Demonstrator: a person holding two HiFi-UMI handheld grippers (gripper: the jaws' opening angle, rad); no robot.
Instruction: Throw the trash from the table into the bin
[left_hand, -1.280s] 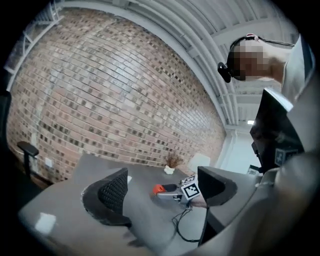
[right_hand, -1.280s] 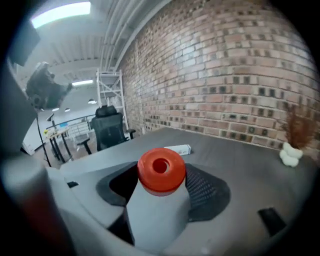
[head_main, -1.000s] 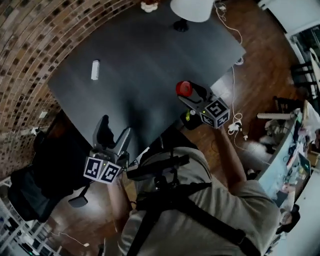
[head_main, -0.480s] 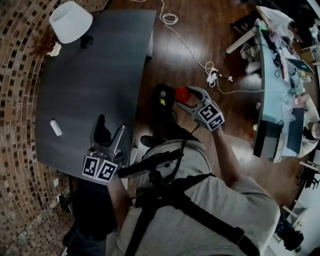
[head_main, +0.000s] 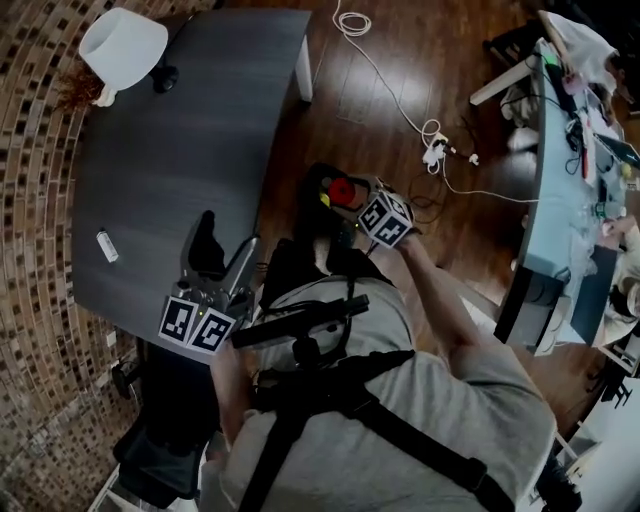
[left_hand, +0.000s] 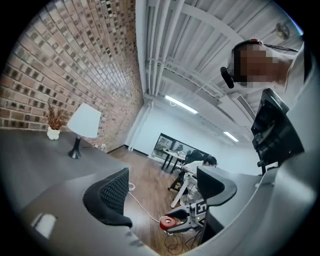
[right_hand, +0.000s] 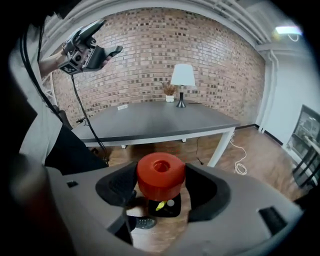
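My right gripper (head_main: 346, 195) is shut on a red, roll-shaped cylinder (head_main: 341, 189) with a hole in its top (right_hand: 161, 176). It holds the cylinder over a small black bin (head_main: 318, 180) on the wood floor beside the table. In the right gripper view the bin (right_hand: 162, 206) lies straight below the cylinder, with yellow and white bits inside. My left gripper (head_main: 228, 240) hangs open and empty over the near edge of the dark table (head_main: 180, 150). A small white item (head_main: 106, 245) lies on the table at the left; it also shows in the left gripper view (left_hand: 44, 225).
A white lamp (head_main: 122, 45) stands at the table's far corner by the brick wall. A white cable and plug strip (head_main: 437, 150) lie on the floor. A cluttered pale desk (head_main: 565, 180) stands at the right, and a black chair (head_main: 165, 440) at the lower left.
The right gripper has carried the red cylinder from beside the table edge to above the bin on the floor. The head view has swung round. The left gripper stays open by the table.
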